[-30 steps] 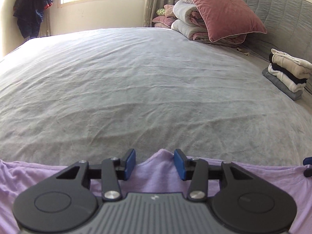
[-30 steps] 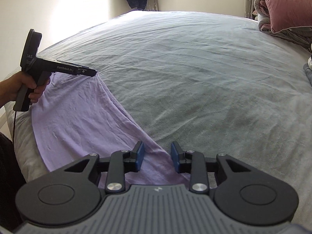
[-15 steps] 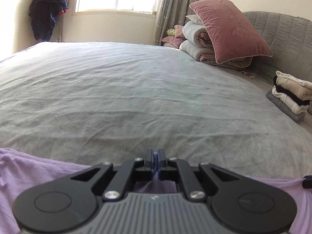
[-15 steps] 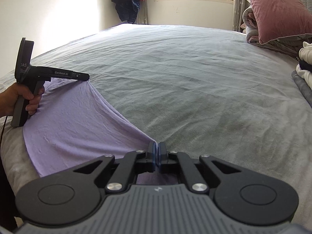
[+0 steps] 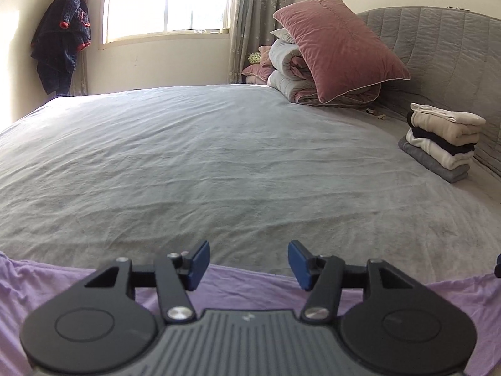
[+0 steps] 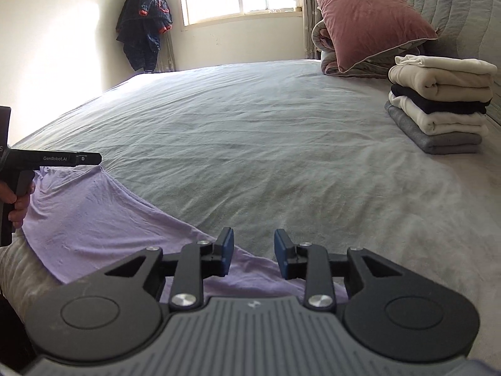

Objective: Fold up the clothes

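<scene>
A lilac garment (image 6: 94, 216) lies spread along the near edge of the grey bed (image 6: 250, 131). In the left wrist view the garment (image 5: 62, 279) runs as a band under the gripper. My left gripper (image 5: 247, 261) is open above the garment's far edge, holding nothing; it also shows from the side in the right wrist view (image 6: 94, 158). My right gripper (image 6: 253, 252) is open over the garment's right end, holding nothing.
A stack of folded clothes (image 6: 438, 106) sits at the right by the grey headboard (image 5: 438, 50). A pink pillow (image 5: 338, 47) rests on rolled bedding at the back. A dark jacket (image 5: 61, 37) hangs by the window.
Both grippers, shut on the garment's edge half a second ago, have opened and let go. Both views have tilted up and the garment lies flatter.
</scene>
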`<state>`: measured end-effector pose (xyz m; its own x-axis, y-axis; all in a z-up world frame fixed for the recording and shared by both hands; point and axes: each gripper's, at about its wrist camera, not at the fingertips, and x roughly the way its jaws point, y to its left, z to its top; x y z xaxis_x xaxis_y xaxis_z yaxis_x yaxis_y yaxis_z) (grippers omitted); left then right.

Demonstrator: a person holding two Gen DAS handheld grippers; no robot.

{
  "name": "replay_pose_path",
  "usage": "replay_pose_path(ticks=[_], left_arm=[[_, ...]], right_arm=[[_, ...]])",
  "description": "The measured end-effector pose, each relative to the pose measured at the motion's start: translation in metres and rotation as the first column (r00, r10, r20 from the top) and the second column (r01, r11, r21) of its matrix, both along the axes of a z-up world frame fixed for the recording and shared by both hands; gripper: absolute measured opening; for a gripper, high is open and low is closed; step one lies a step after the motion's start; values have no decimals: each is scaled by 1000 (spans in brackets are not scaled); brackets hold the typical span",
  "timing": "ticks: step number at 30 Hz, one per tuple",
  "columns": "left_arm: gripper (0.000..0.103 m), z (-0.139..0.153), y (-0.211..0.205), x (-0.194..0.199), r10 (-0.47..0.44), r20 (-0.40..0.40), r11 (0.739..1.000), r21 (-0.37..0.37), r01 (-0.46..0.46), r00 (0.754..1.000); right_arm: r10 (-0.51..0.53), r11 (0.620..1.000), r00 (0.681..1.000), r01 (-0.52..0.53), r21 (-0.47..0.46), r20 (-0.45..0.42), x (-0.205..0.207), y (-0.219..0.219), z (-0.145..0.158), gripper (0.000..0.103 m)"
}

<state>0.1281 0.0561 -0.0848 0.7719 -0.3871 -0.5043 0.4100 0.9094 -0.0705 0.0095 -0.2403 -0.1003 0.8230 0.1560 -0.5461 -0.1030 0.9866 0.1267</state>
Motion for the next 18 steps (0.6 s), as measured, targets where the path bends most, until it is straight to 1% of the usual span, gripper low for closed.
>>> replay_pose_path(ticks=[2,4,6,7,8,9,11,12,13,14,17,18], left_arm=[[59,-3,-17,-18,-65,6,998,-7,65,998],[60,-10,-31,-34,-132,15,991,1,132,991],[60,-22,-44,-48,-195,21,980,38,194,981],[60,-29,-50,-53,-219,20,974,61,218,976],[60,-35,-52,-56,-227,13,972,74,225,974],[60,-43,-54,-59,-231,-6,970,79,231,973],[61,-50,-53,-63,-231,8,970,83,229,973],[61,-49,-53,-64,-238,12,968,86,236,971],[62,-48,-51,-63,-242,10,968,77,241,970],[63,-47,-49,-63,-244,7,968,60,243,970],[63,-47,-40,-63,-244,-3,970,17,244,970],[64,-47,-36,-64,-246,-7,969,10,246,969]], right_arm=[[11,1000,1000,-11,11,-11,-3,10,-7,33],[27,999,999,-27,17,-21,-4,20,-15,33],[42,999,999,-42,3,-30,-3,29,-23,33],[36,999,999,-37,-9,-29,-1,29,-26,31],[18,1000,1000,-18,-8,-23,2,24,-28,27],[-9,1000,1000,9,10,-16,4,15,-30,26],[-81,994,997,82,70,-18,9,-6,-32,21],[-126,987,992,127,101,-20,8,-17,-31,21],[-163,979,986,164,119,-21,7,-24,-29,22],[-181,977,983,181,116,-13,3,-25,-27,33],[-198,975,980,194,110,29,-16,-17,-19,35],[-192,977,981,188,105,32,-20,-11,-21,36]])
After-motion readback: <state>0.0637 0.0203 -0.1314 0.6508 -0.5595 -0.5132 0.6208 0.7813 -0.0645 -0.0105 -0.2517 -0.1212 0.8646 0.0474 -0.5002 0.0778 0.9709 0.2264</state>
